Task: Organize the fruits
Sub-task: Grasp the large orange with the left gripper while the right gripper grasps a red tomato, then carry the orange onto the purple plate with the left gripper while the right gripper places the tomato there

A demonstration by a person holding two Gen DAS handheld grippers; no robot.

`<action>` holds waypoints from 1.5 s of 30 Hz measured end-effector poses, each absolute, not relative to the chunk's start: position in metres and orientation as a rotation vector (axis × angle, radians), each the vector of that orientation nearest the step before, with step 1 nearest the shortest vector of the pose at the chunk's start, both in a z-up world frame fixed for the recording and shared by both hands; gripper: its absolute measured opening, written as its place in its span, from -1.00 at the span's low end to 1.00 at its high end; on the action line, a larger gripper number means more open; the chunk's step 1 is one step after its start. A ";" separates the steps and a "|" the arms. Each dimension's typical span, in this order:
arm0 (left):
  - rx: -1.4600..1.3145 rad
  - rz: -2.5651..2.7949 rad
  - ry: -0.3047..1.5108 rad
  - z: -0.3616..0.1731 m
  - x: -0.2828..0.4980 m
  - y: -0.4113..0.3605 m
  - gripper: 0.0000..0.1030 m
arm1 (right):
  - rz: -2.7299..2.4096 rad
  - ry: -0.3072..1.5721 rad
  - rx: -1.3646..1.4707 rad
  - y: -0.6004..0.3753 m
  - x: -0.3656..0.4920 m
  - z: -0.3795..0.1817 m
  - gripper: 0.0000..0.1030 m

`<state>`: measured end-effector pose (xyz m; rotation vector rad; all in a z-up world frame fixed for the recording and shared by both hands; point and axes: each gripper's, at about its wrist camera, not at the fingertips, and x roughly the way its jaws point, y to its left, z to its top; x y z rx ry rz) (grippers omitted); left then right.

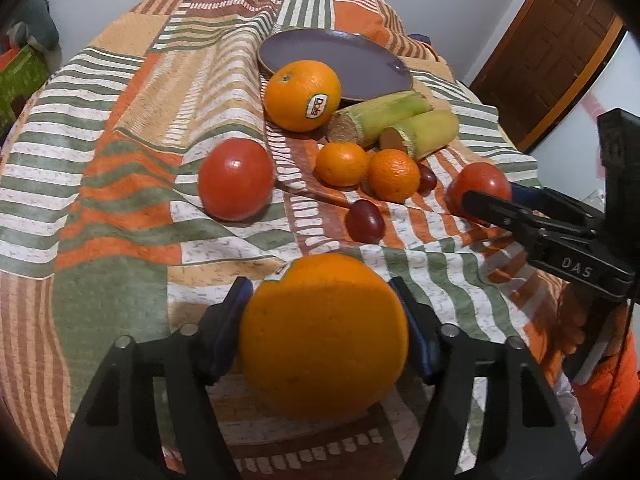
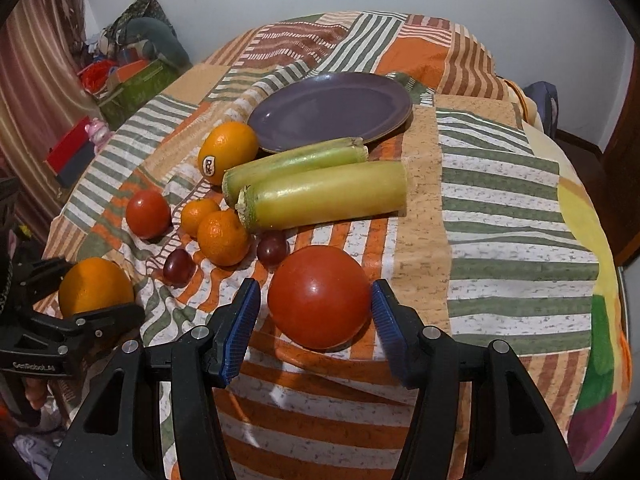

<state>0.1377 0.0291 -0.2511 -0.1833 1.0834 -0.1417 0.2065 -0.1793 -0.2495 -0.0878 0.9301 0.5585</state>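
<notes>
while my left gripper (image 1: pixel 322 312) pinches the near orange (image 1: pixel 324 336), my right gripper (image 2: pixel 316 312) stands spread around the near tomato (image 2: pixel 319 297), pads apart from it.

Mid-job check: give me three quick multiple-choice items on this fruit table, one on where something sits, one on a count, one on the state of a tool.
1. Where is the orange with the sticker?
A. On the plate
B. On the cloth, right beside the plate
C. Between the right tool's fingers

2. How many dark red grapes lie on the cloth?
A. One
B. Two
C. Four

3. How does the right tool stand at the near tomato?
A. Open, a finger on each side, gaps showing
C. Shut on a grape
B. Shut on the tomato and lifting it

Answers:
1 B: the orange with the sticker sits on the cloth at the rim of the bare plate.
2 B: one grape and another grape are all that show.
3 A: the right tool straddles the tomato with space at both pads.
</notes>
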 end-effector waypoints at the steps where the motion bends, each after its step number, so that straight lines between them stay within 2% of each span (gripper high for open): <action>1: -0.177 -0.138 1.081 -0.251 0.137 0.028 0.32 | 0.559 0.934 -0.085 -0.179 0.207 -0.250 0.05; 4: -0.153 -0.130 1.077 -0.250 0.138 0.024 0.31 | 0.547 0.943 -0.082 -0.179 0.209 -0.253 -0.06; 7: -0.150 -0.128 1.077 -0.245 0.138 0.025 0.31 | 0.551 0.940 -0.077 -0.180 0.208 -0.251 -0.07; 32: -0.061 -0.065 0.754 -0.117 0.211 0.035 0.30 | 0.519 0.628 -0.054 -0.190 0.235 -0.141 -0.08; 45: -0.057 -0.060 0.754 -0.114 0.282 0.041 0.31 | 0.483 0.539 -0.065 -0.184 0.276 -0.123 -0.07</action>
